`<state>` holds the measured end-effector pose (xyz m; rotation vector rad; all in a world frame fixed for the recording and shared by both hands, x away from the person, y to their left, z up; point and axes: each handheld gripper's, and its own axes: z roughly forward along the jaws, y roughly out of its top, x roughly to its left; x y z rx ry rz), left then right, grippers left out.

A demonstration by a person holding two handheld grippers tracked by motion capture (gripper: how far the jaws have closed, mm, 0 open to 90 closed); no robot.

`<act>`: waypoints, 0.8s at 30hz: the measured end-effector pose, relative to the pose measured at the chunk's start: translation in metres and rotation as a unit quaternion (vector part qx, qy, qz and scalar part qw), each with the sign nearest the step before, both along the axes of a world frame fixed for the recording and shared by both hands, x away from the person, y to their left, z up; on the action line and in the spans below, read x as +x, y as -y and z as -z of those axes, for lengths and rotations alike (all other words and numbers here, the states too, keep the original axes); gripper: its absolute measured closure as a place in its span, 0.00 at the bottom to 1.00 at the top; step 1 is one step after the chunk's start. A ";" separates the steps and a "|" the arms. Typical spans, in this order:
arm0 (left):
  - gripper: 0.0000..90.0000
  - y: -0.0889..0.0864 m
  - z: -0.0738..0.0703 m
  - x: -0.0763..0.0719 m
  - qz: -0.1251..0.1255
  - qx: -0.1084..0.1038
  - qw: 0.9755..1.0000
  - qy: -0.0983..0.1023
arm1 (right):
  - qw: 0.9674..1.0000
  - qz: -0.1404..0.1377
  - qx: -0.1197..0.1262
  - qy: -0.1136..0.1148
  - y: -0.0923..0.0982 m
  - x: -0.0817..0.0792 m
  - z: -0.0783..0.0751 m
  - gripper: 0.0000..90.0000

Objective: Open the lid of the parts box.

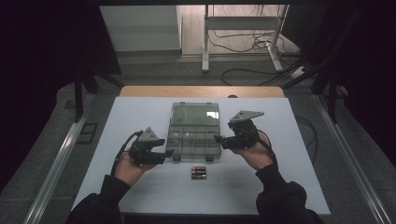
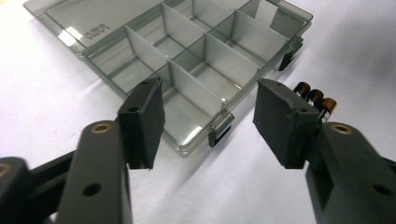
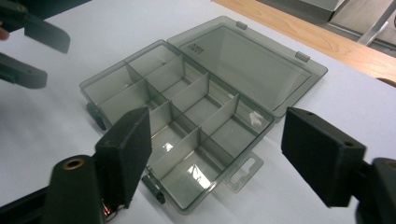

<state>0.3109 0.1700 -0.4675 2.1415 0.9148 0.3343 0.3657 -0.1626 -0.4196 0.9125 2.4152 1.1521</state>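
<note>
A smoky clear compartment box (image 1: 173, 140) lies open in the middle of the white table top, its lid (image 1: 195, 113) folded flat toward the far side. All its compartments look empty. Three batteries (image 1: 198, 172) lie side by side just in front of it. My left gripper (image 1: 167, 153) hovers by the box's front left corner, jaws open with nothing between them (image 2: 210, 119); the box (image 2: 224, 56) and batteries (image 2: 317, 98) lie beyond its pads. My right gripper (image 1: 218, 140) hovers at the box's right side, open and holding nothing (image 3: 224, 149), above the box (image 3: 205, 88).
The white table top (image 1: 140, 186) ends at a wooden strip (image 1: 201, 91) on the far side. Beyond it stand a metal frame's legs (image 1: 205, 46) and loose cables (image 1: 243, 46) on the floor. Metal rails (image 1: 60, 154) run along both sides of the table.
</note>
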 end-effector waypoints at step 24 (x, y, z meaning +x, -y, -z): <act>0.20 -0.020 -0.004 -0.020 -0.021 -0.004 1.000 0.020 | 1.000 -0.005 0.003 0.002 0.010 -0.035 0.002 0.09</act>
